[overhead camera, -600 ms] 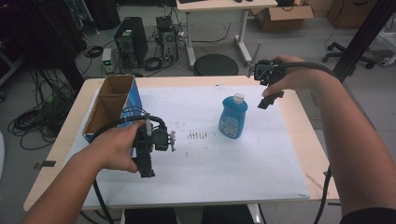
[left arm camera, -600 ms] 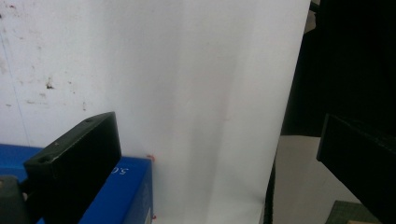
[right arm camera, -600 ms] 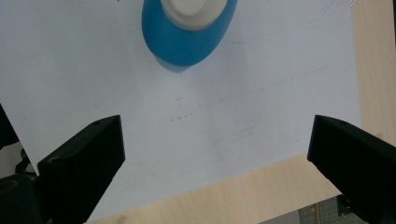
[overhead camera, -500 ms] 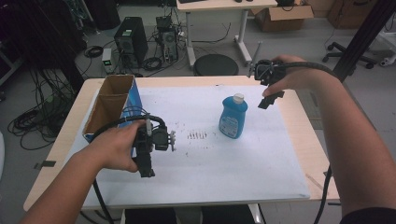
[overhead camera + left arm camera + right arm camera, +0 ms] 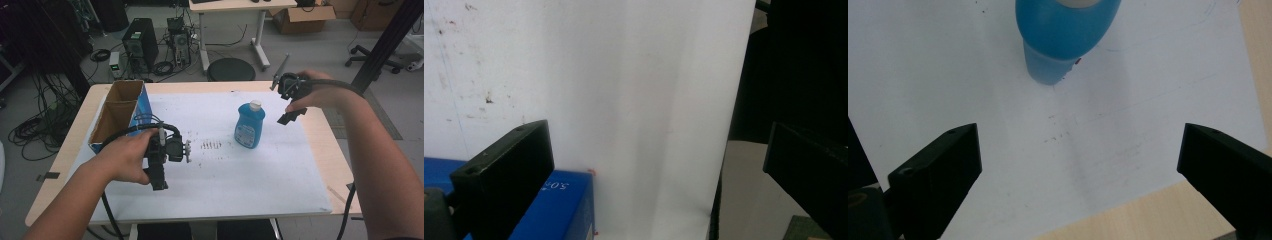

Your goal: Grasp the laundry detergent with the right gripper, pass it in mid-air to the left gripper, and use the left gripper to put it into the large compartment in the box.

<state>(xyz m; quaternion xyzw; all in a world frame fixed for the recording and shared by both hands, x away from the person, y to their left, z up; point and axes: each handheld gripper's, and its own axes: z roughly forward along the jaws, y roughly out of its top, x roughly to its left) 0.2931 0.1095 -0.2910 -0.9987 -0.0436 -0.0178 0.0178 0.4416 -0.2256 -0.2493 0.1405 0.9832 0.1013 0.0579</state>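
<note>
Nearest to us, our left gripper (image 5: 159, 165) hovers low over the white sheet (image 5: 220, 170), just beside the open cardboard box (image 5: 116, 116) with its blue side; in the left gripper view its jaws stand wide apart with nothing between them, and a corner of that blue side (image 5: 569, 205) shows behind the near jaw. Farther out, the blue bottle (image 5: 249, 125) stands upright near the middle of the sheet, white cap on. Beyond it, our right gripper (image 5: 290, 102) hangs above the table's far right part, jaws spread wide and empty, the bottle (image 5: 1063, 35) ahead of them and a little left of their centre line. To take the bottle cleanly, we judge we should first centre it between the jaws, come down level with its body below the cap, and close gently so it does not tip.
</note>
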